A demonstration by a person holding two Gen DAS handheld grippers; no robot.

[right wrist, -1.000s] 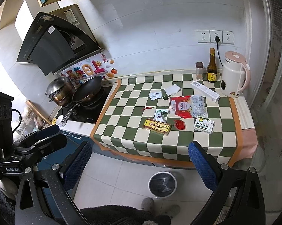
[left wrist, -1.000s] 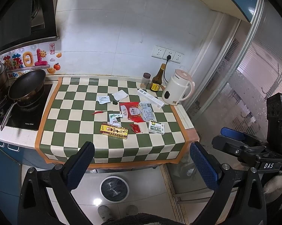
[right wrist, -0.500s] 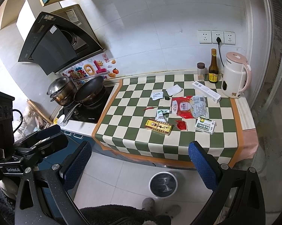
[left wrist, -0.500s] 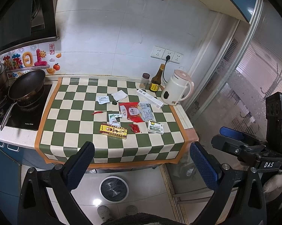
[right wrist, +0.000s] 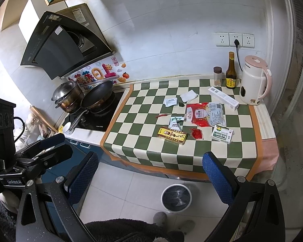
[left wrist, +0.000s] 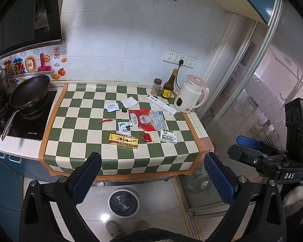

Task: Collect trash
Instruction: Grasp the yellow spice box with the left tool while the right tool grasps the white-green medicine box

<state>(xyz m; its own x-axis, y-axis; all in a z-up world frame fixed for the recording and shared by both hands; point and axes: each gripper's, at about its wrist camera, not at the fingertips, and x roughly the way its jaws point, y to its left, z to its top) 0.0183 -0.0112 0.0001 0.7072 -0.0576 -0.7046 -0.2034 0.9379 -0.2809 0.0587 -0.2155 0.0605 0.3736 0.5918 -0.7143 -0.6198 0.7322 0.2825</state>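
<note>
Trash lies scattered on the green-checked counter cloth [left wrist: 76, 129]: a yellow box [left wrist: 123, 140], a red sachet [left wrist: 145, 137], a green-white box [left wrist: 168, 136], a red and clear bag [left wrist: 146, 119], a red chili [left wrist: 107, 120], white packets [left wrist: 111, 107] and a folded tissue [left wrist: 129, 102]. The same pile shows in the right wrist view, with the yellow box [right wrist: 172, 135] nearest. A white-rimmed bin [left wrist: 124, 202] with a black liner stands on the floor below the counter [right wrist: 176, 198]. My left gripper [left wrist: 151, 176] and right gripper [right wrist: 150, 174] are both open and empty, held well back from the counter.
A pink-white kettle [left wrist: 190, 96], a dark sauce bottle [left wrist: 168, 87], a spice jar [left wrist: 156, 85] and a long white box [left wrist: 161, 105] stand at the back right. A frying pan [left wrist: 28, 92] and a steel pot [right wrist: 67, 95] sit on the cooktop at left.
Both views have shifted only slightly; the counter looks a little further off. Nothing on the counter has moved and both grippers stay open.
</note>
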